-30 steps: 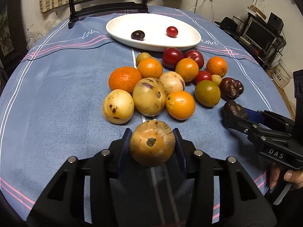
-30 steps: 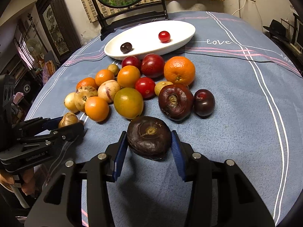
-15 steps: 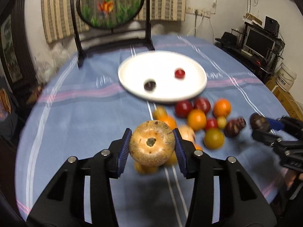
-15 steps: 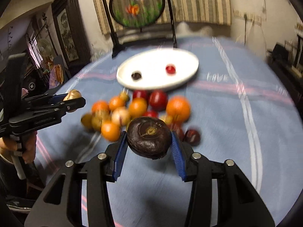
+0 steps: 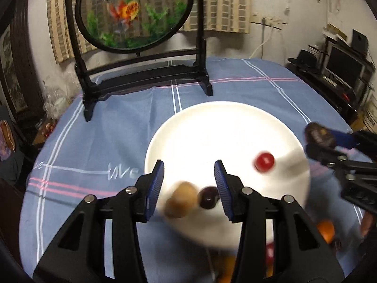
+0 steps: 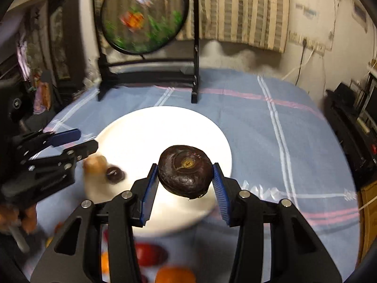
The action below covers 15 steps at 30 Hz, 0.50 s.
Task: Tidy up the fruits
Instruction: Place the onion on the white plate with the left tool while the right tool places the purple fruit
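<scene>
Right wrist view: a dark purple-brown fruit [image 6: 185, 171] sits clamped between the blue pads [image 6: 149, 193] of the right claw [image 6: 185, 188], held in the air above the near rim of the white plate [image 6: 165, 127]. In the left wrist view the left claw [image 5: 189, 189] stands part open with nothing between its pads; a blurred tan fruit [image 5: 181, 202] shows below the gap on the plate's near edge, just beside a small dark fruit [image 5: 208, 197], and I cannot tell whether they touch. A small red fruit [image 5: 264, 161] lies further right on the plate. The plate rests on a blue striped cloth [image 5: 113, 127] covering the surface. Orange and red fruits [image 6: 150, 254] lie blurred on the cloth nearer the cameras. Behind the plate stands a round goldfish picture in a black frame [image 5: 139, 11].
</scene>
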Motion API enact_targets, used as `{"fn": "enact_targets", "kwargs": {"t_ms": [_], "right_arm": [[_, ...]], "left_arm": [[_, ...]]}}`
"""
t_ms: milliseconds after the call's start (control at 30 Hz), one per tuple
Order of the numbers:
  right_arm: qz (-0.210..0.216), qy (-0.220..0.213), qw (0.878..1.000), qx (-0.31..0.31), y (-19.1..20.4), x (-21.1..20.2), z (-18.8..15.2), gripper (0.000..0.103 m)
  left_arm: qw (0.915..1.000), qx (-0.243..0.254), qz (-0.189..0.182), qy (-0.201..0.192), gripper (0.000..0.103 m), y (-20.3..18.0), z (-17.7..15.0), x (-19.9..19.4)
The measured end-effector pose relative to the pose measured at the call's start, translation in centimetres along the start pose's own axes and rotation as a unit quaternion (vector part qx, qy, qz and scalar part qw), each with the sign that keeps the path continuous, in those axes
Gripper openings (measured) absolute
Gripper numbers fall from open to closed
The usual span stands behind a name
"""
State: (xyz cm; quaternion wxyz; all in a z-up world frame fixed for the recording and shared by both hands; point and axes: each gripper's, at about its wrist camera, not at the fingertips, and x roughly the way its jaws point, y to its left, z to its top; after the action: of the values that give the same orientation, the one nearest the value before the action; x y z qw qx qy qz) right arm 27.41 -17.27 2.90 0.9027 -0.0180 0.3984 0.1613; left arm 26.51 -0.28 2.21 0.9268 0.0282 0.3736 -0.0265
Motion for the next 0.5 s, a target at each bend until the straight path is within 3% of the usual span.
{"fn": "enact_targets", "kwargs": {"t_ms": [167,267,367,500], "right_arm": [[0.007,0.048,0.999,0.02,-0.5,5.8,2.2,0.046],[0.018,0.073,0.997,0.02,-0.3,7.8,2.7,0.046],[0.011,0.047,0.999,0.011,0.0,7.5,3.0,0.061],[0.02,0.038,0.999,0.026,-0.3,6.2,2.8,0.061]], "left_arm": [[0.9995,-0.002,0.001,0.032,0.045,0.6,2.2,5.0],[0.9993,-0.011,-0.003,0.035,0.045,1.0,2.3,5.8],[0.9994,-0.006,-0.002,0.035,0.052,1.1,2.1,5.7],[0.9995,-0.007,-0.009,0.031,0.061,0.9,1.6,4.3]]}}
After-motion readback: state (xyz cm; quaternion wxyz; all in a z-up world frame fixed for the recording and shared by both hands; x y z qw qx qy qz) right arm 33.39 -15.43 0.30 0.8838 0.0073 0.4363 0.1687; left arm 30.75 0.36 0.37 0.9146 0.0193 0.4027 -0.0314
